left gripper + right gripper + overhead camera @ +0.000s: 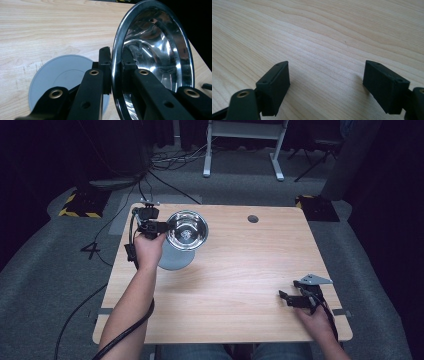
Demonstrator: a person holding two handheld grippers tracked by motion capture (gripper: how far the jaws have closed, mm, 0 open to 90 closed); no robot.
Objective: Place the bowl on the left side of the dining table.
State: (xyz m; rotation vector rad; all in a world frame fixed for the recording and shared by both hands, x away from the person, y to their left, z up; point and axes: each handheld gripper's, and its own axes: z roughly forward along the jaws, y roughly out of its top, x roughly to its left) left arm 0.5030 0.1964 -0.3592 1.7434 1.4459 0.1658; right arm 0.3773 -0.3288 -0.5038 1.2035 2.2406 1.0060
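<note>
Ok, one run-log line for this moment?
left gripper: shut on bowl rim, above grey disc | right gripper: open, idle over table

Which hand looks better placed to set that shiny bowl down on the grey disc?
The left. Its tongs already pinch the bowl by the rim, right above the grey disc. The right tongs sit open and empty at the table's far corner.

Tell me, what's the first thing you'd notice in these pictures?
The shiny steel bowl at the far left of the wooden table, pinched by its rim in the left gripper. Just under it lies a flat grey disc. The right gripper rests near the table's right front corner, jaws wide open.
</note>
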